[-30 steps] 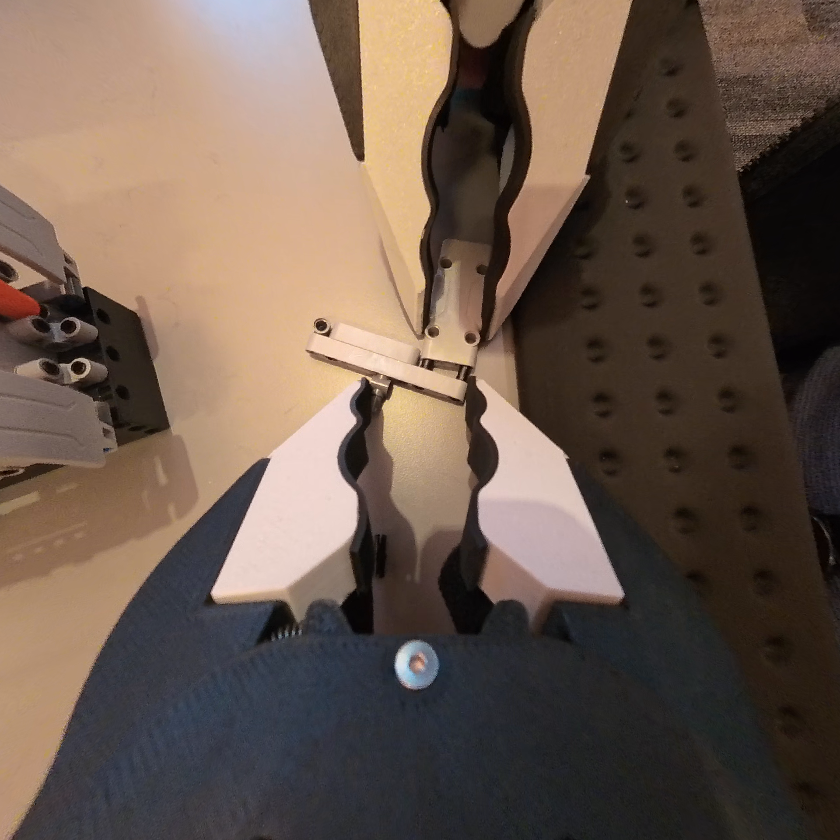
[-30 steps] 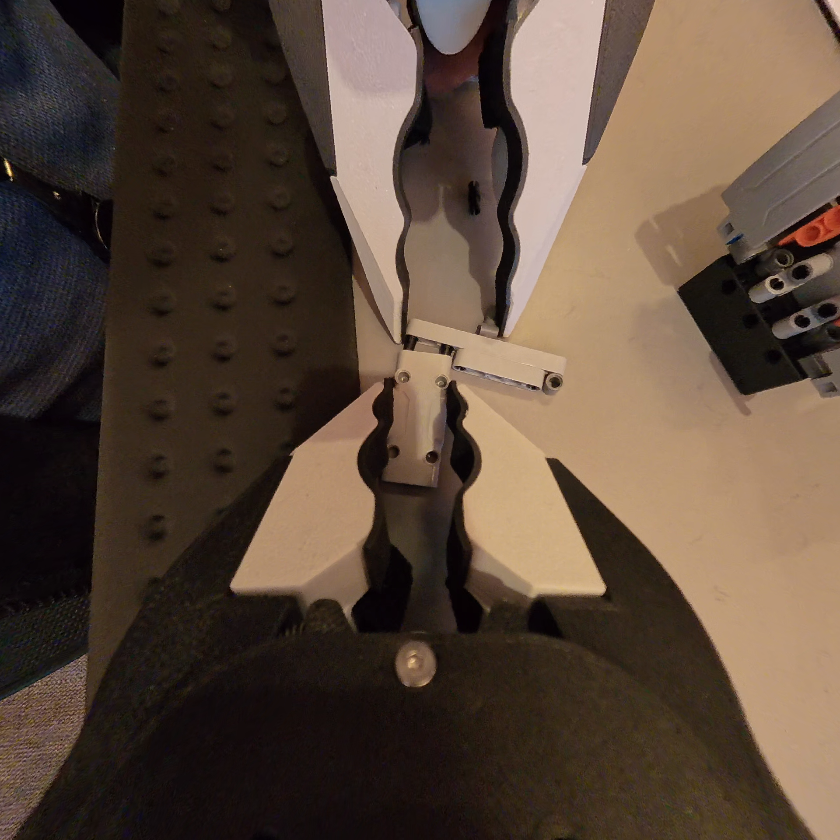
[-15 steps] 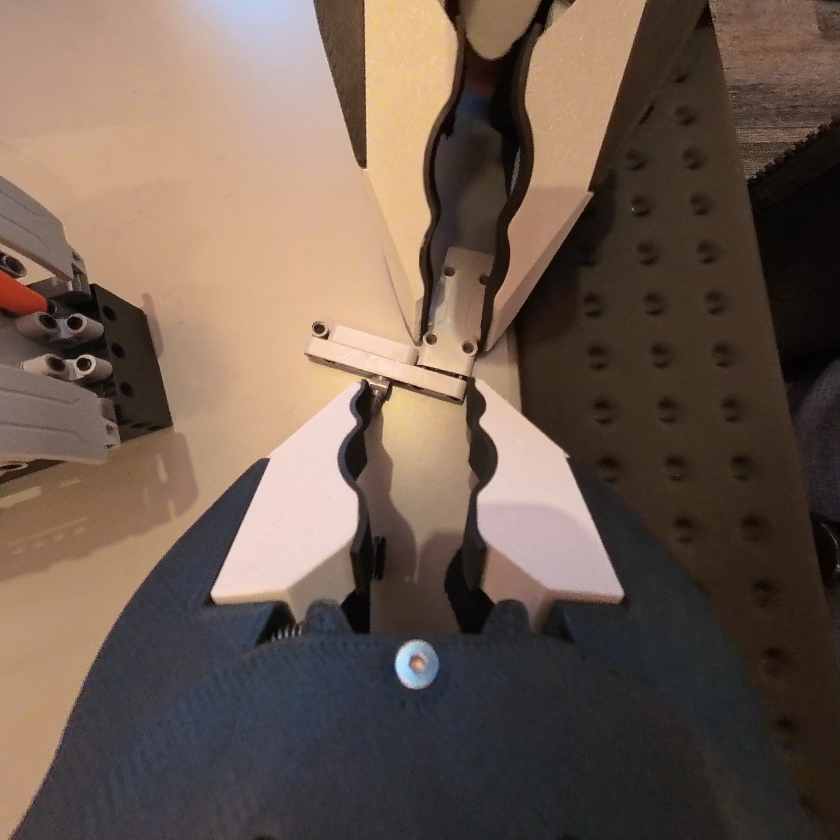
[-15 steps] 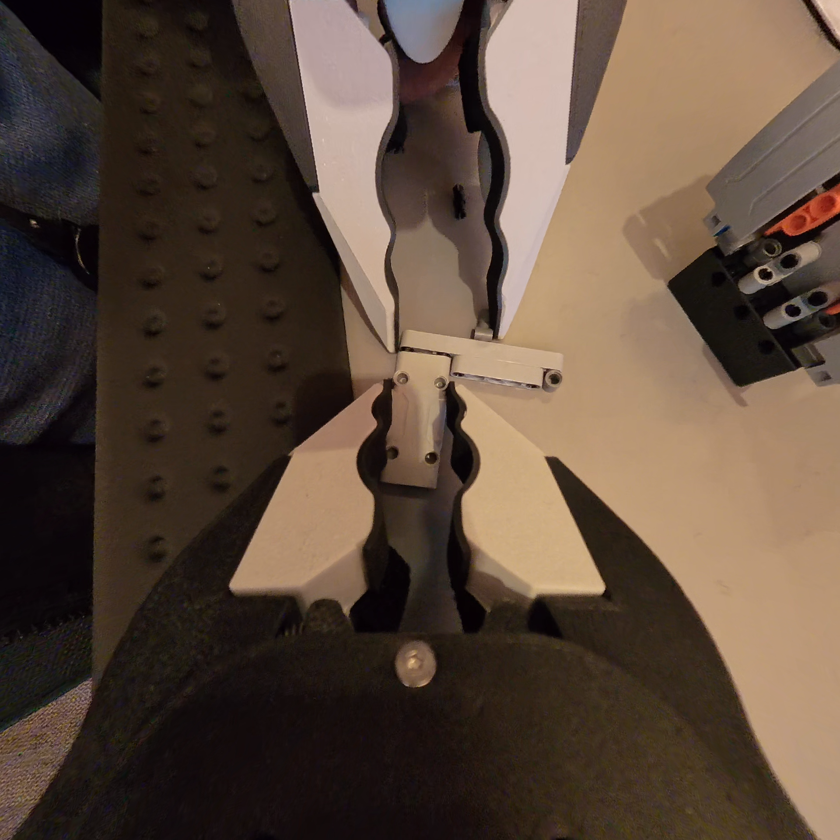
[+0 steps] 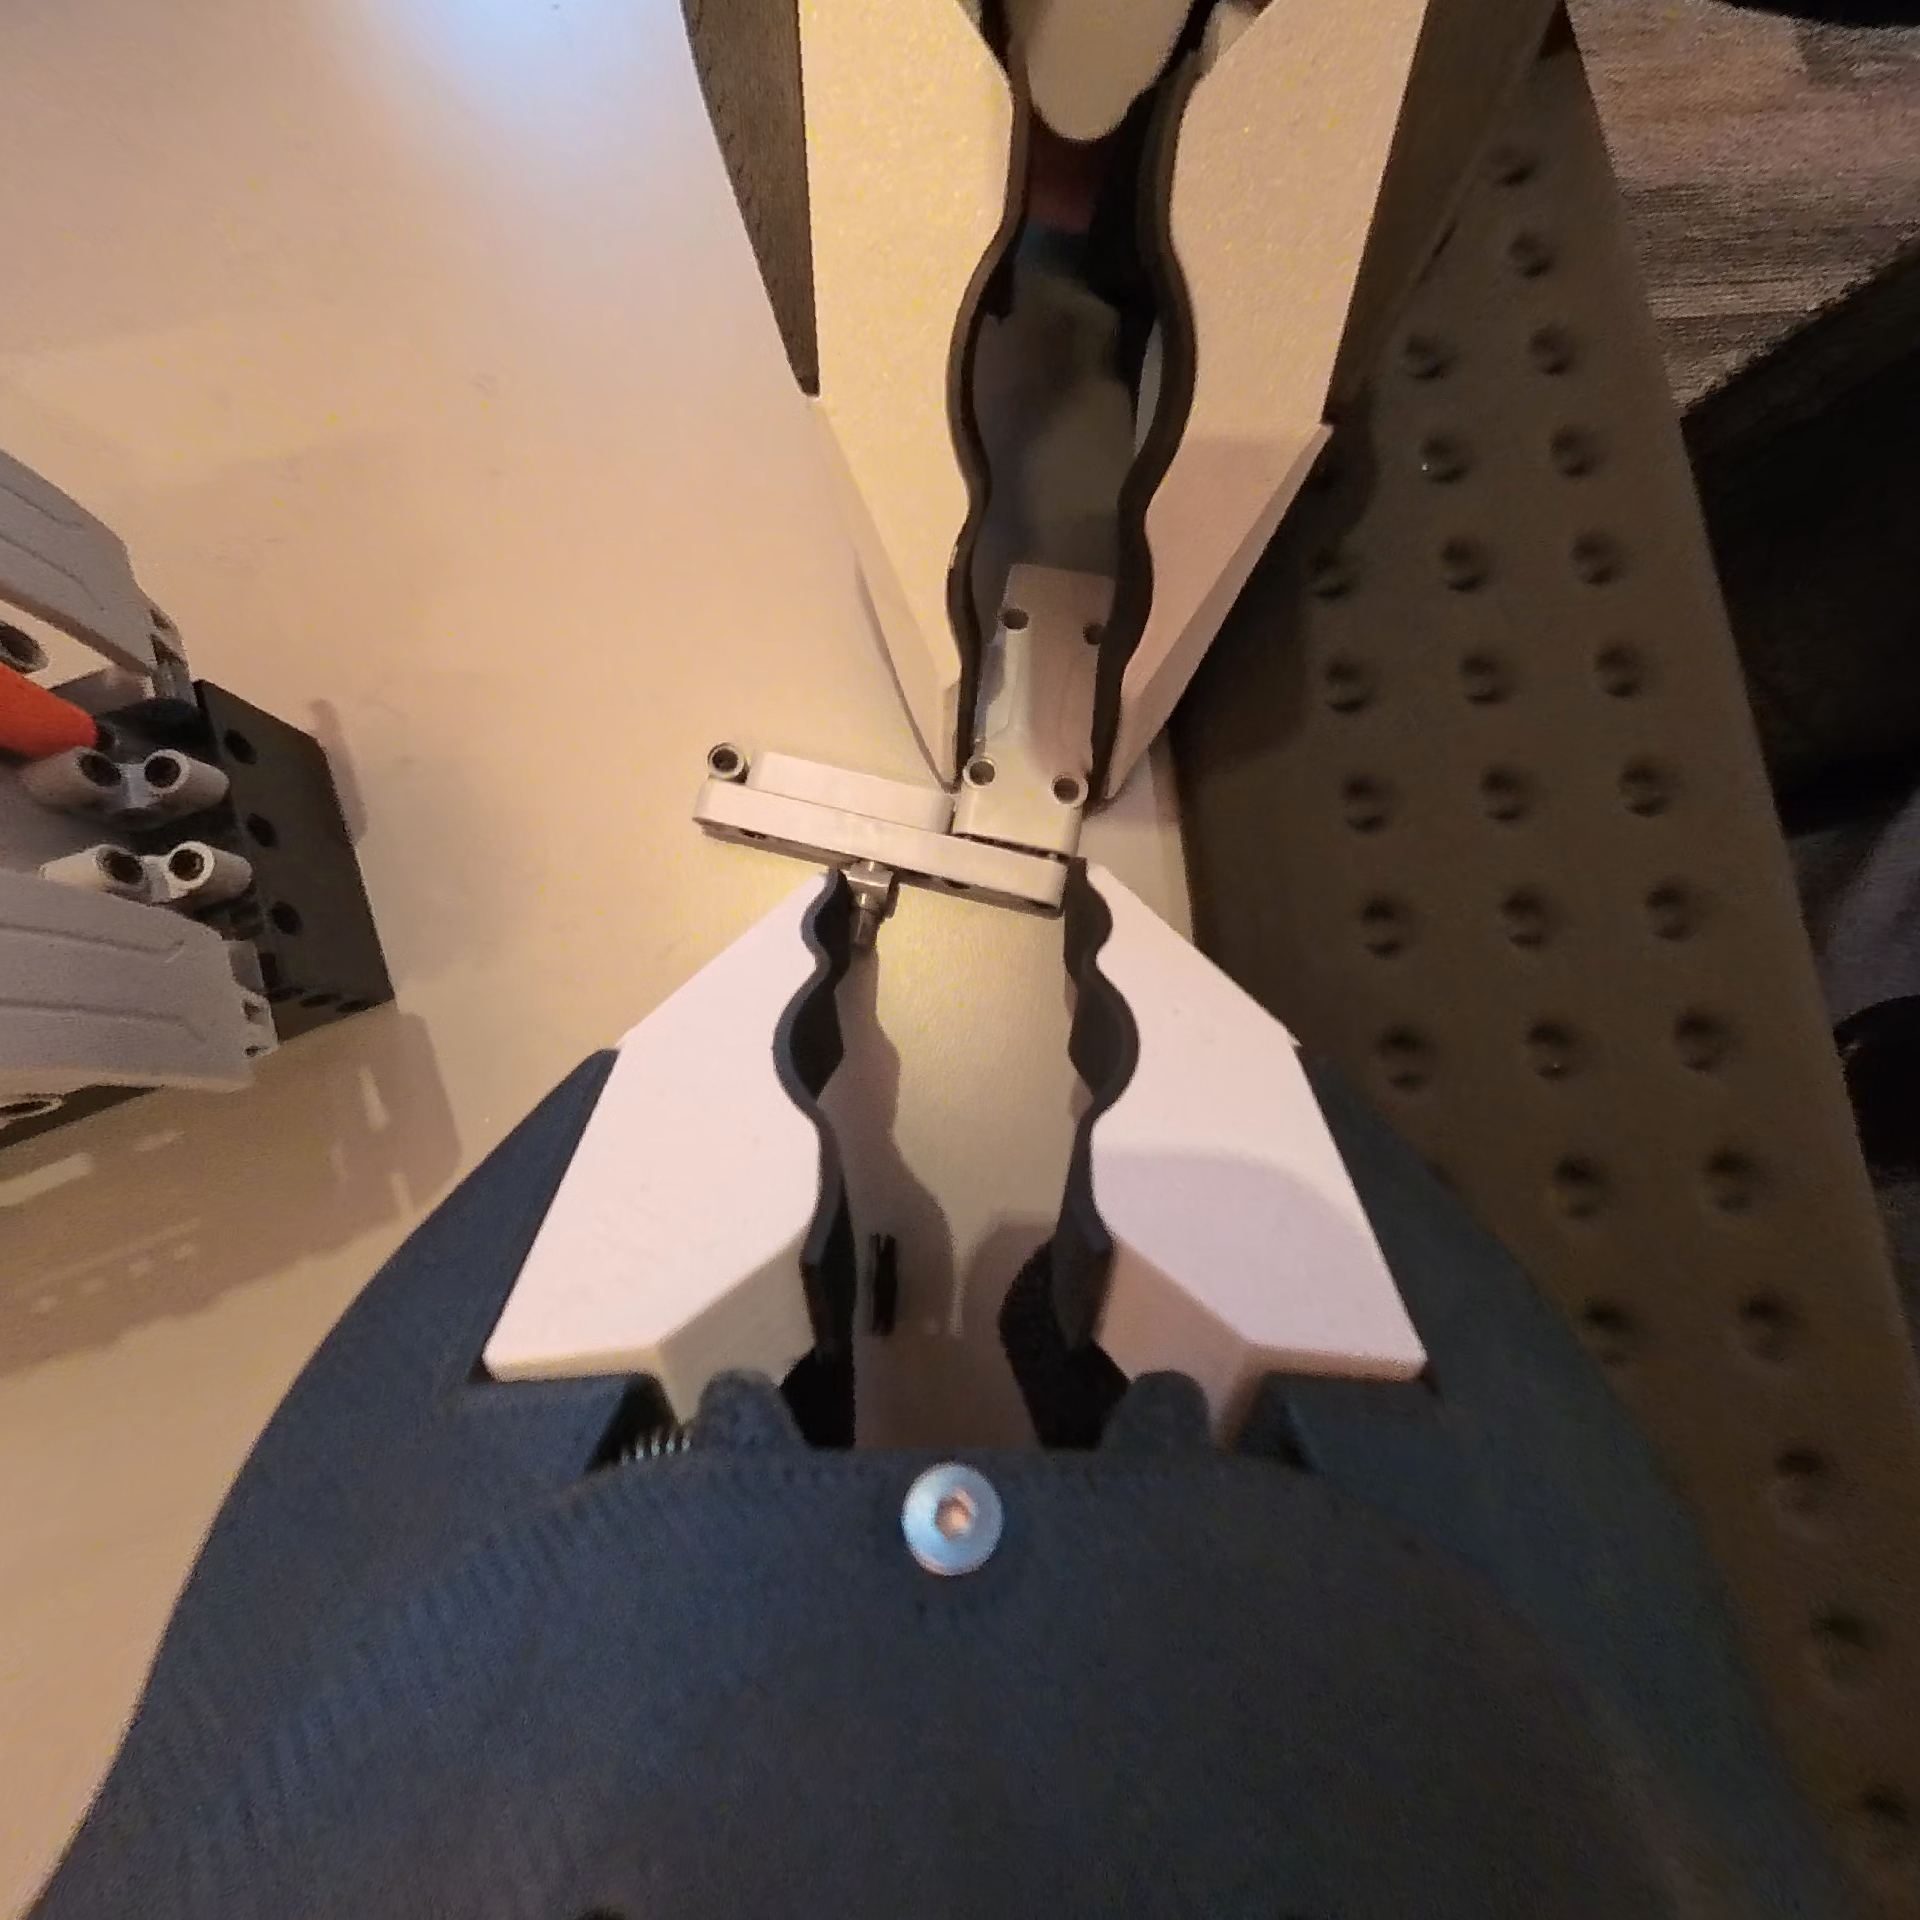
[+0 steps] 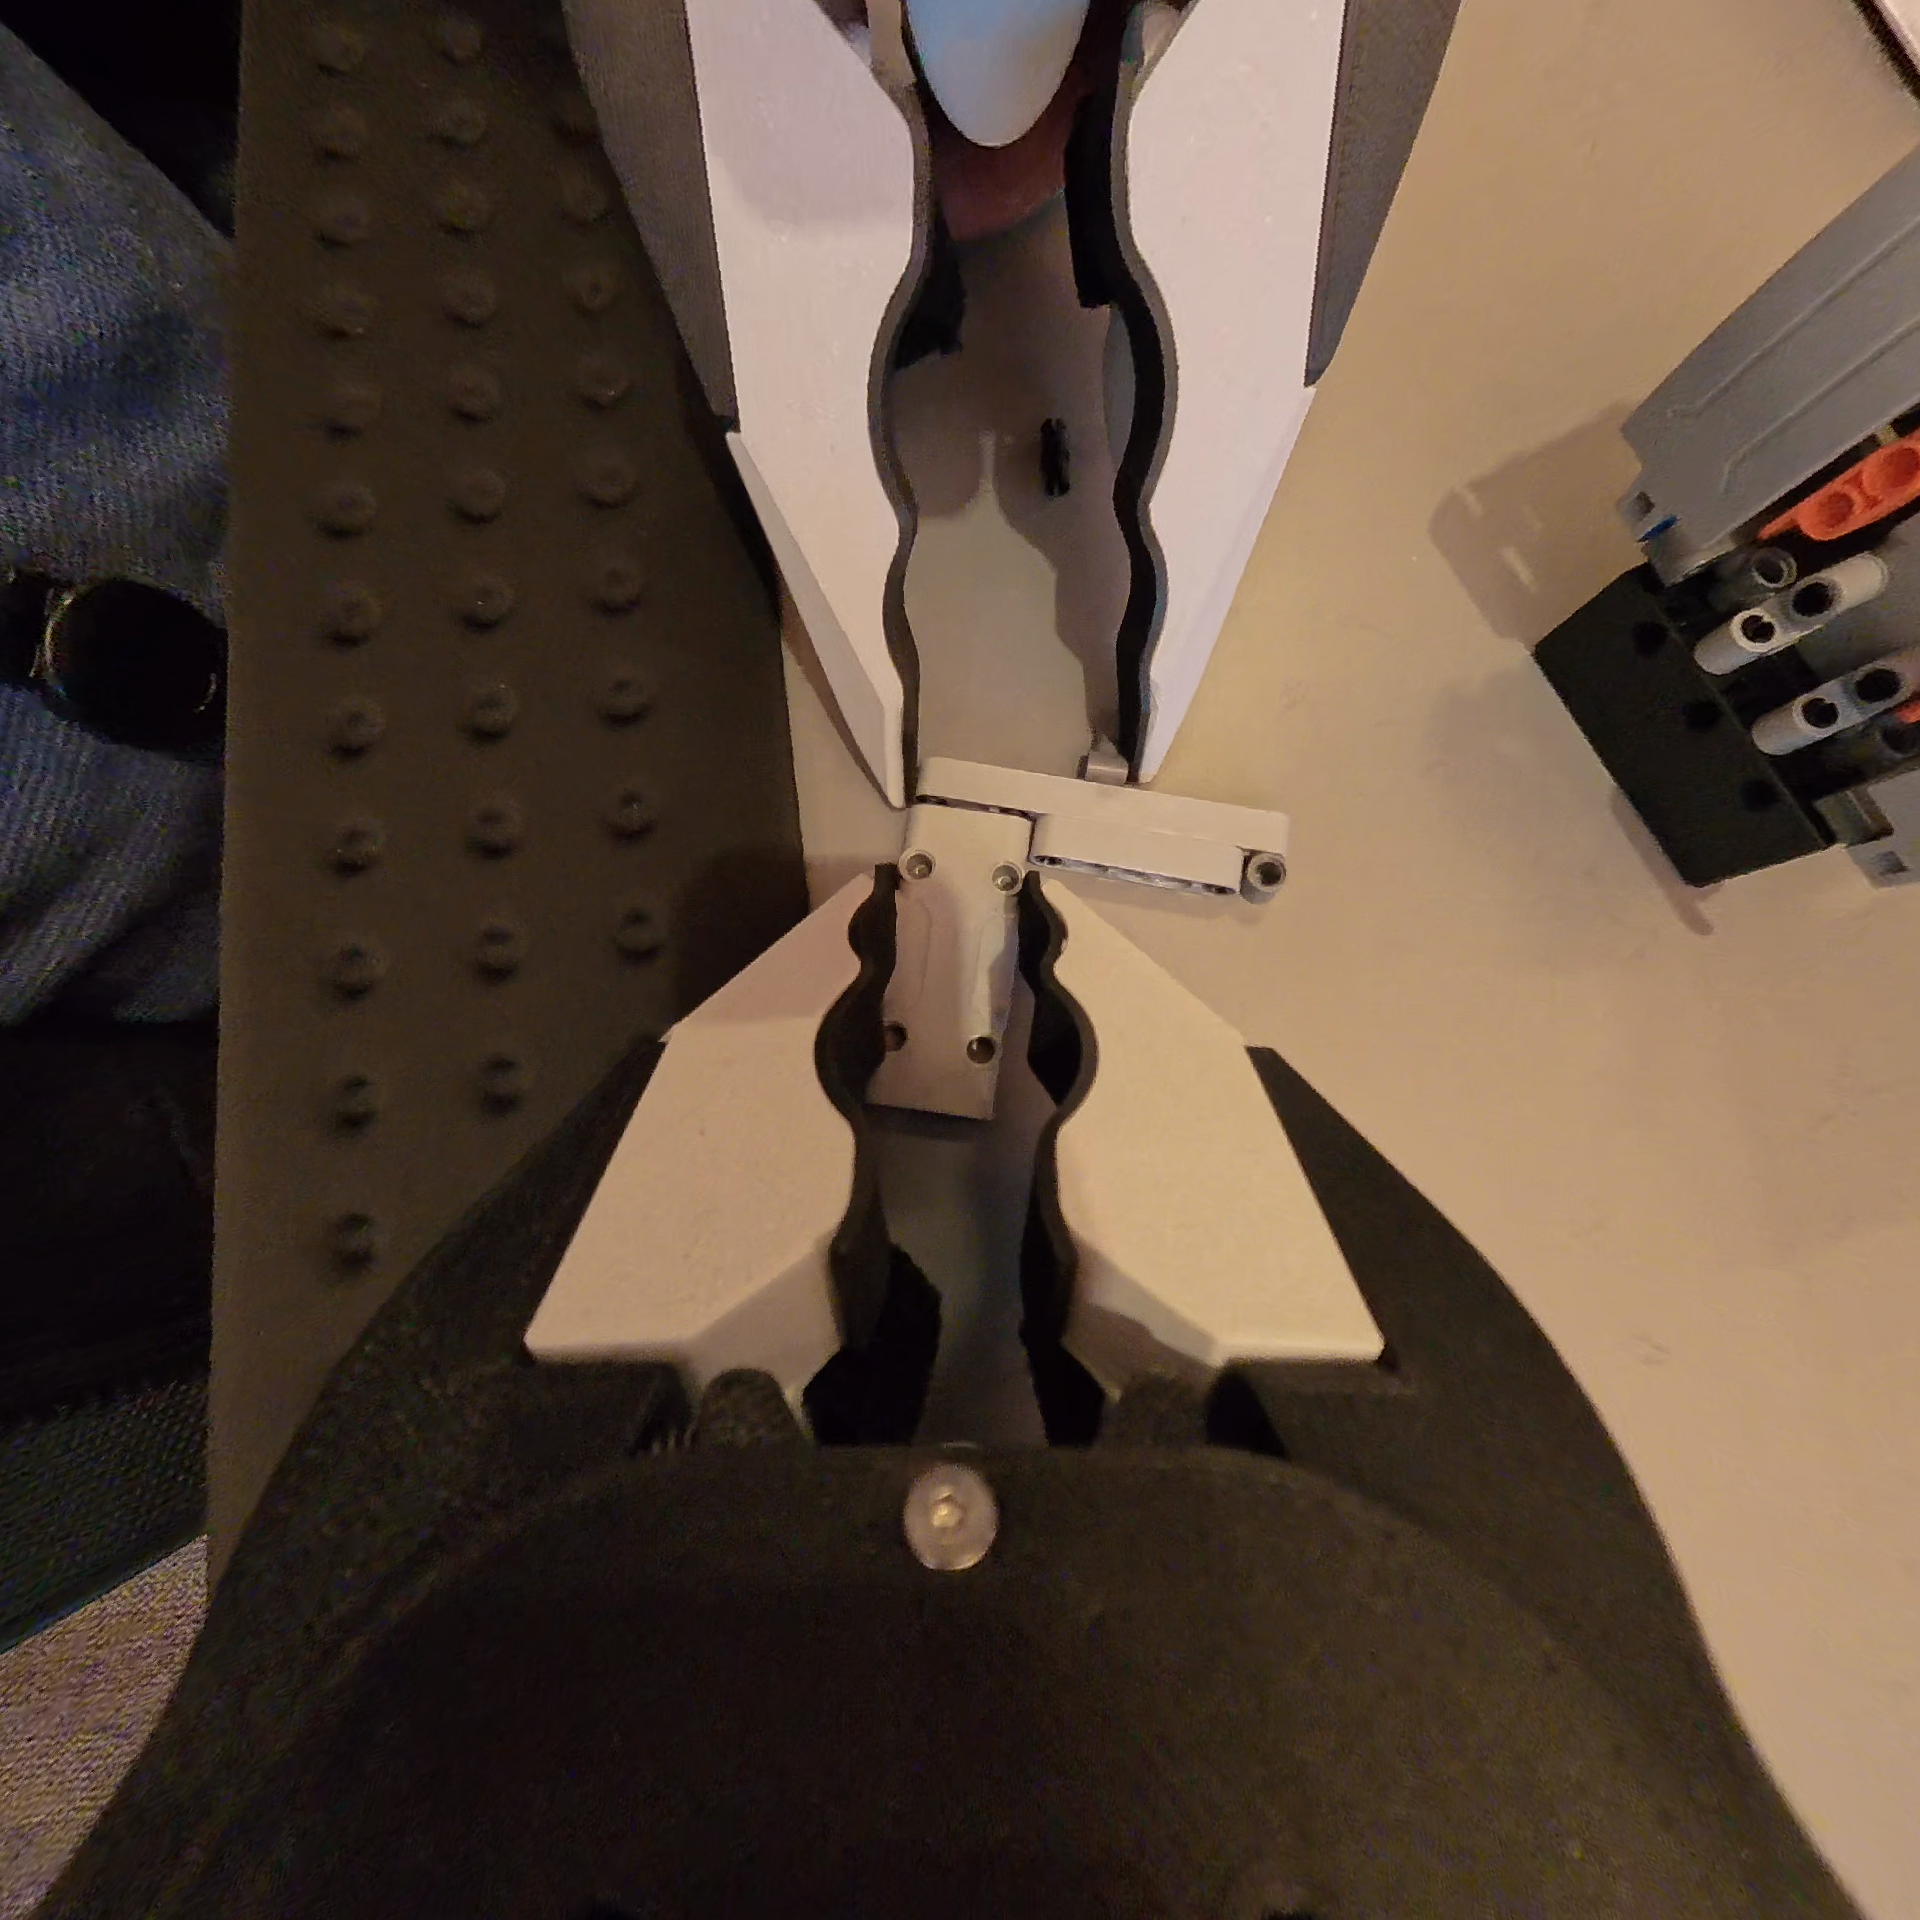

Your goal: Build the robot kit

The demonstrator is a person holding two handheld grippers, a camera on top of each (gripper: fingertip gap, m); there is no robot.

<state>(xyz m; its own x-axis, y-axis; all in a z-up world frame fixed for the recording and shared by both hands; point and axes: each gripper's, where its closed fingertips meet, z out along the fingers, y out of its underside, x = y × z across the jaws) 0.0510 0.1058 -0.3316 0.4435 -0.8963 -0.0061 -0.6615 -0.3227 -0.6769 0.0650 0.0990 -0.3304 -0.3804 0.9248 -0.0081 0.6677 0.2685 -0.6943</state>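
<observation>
My right gripper (image 6: 958, 883) is shut on a grey panel piece (image 6: 951, 987), held just above the beige table. A grey beam (image 6: 1153, 831) is joined crosswise to the panel's far end. My left gripper (image 5: 956, 904) faces it, open, with its fingertips right at the beam (image 5: 831, 821). A short grey pin (image 5: 868, 888) sticks out of the beam and touches the left gripper's left finger. The right gripper (image 5: 1029, 779) and panel (image 5: 1044, 665) show in the left wrist view, and the left gripper (image 6: 1023, 779) shows in the right wrist view. A small black pin (image 5: 883, 1283) lies on the table between the left fingers.
A black and grey brick assembly with an orange part (image 5: 156, 883) stands on the table (image 5: 416, 416); it also shows in the right wrist view (image 6: 1745, 675). A dark studded mat (image 5: 1507, 935) runs along the table edge. A person's blue clothing (image 6: 94, 520) is beyond it. Both grippers' tips are close together, under 4 cm apart.
Almost nothing: both grippers keep their places at the joined grey pieces, with only a slight shift of the views.
</observation>
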